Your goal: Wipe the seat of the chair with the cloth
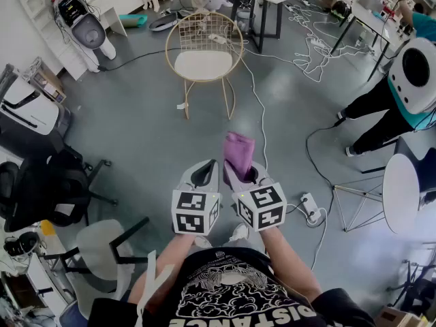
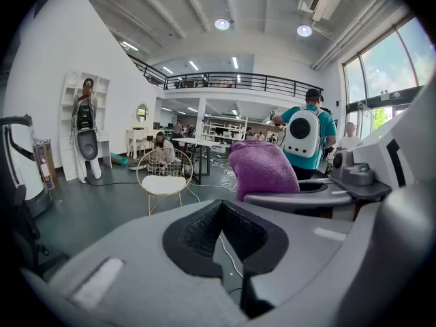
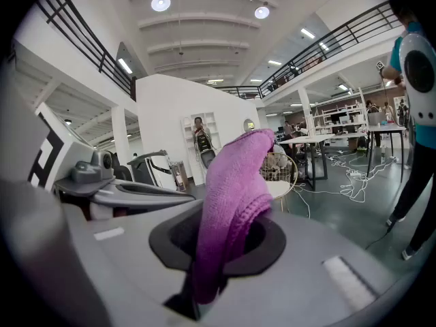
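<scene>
Cloth (image 3: 232, 193) pinched in right tongs (image 3: 216, 251), left tongs (image 2: 228, 244) together

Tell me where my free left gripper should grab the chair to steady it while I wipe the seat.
Probably the thin gold rim of the chair, on its left as you face it, with the left gripper coming from above. It is a slim hoop that jaws can close across, and that leaves the white seat and open front free for the cloth.

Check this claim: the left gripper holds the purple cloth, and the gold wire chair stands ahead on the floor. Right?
Wrong gripper: the right gripper view shows the right gripper clamping the purple cloth; the left gripper is empty. The gold wire chair does stand ahead.
</scene>
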{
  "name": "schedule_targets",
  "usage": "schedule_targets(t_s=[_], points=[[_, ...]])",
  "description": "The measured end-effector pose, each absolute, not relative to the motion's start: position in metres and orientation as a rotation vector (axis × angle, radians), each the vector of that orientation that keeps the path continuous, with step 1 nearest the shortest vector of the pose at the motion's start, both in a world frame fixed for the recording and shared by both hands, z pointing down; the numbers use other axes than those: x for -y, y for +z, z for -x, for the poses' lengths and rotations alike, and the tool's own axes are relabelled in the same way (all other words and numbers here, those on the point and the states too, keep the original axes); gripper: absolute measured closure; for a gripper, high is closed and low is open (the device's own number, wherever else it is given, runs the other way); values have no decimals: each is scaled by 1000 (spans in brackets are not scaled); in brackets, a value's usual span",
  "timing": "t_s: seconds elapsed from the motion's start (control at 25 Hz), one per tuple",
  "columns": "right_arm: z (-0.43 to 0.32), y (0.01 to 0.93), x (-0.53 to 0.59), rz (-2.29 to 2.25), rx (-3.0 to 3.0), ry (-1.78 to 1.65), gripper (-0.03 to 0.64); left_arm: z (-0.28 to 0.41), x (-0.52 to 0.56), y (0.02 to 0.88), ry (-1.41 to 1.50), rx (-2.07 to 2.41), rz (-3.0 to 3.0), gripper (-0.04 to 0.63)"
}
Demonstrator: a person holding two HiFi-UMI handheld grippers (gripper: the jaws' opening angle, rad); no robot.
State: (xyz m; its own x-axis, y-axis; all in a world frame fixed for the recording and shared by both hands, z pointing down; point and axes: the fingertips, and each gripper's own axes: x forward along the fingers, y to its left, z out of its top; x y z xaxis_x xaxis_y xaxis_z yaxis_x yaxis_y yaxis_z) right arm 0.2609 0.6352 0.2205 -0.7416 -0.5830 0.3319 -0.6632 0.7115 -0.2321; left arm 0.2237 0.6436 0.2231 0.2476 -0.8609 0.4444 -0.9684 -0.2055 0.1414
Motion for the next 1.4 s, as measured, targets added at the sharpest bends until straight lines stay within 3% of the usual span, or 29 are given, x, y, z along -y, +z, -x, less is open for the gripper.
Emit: schedule_targets(t_s=[0.68,1.4], points=[[-277,236,-600,-931,2692,549,557,-240,-610,241,416,1687,-2087,595],[-128,260,-489,-934,2603,532,557,-86,-491,263,351,1645,-2066,595]])
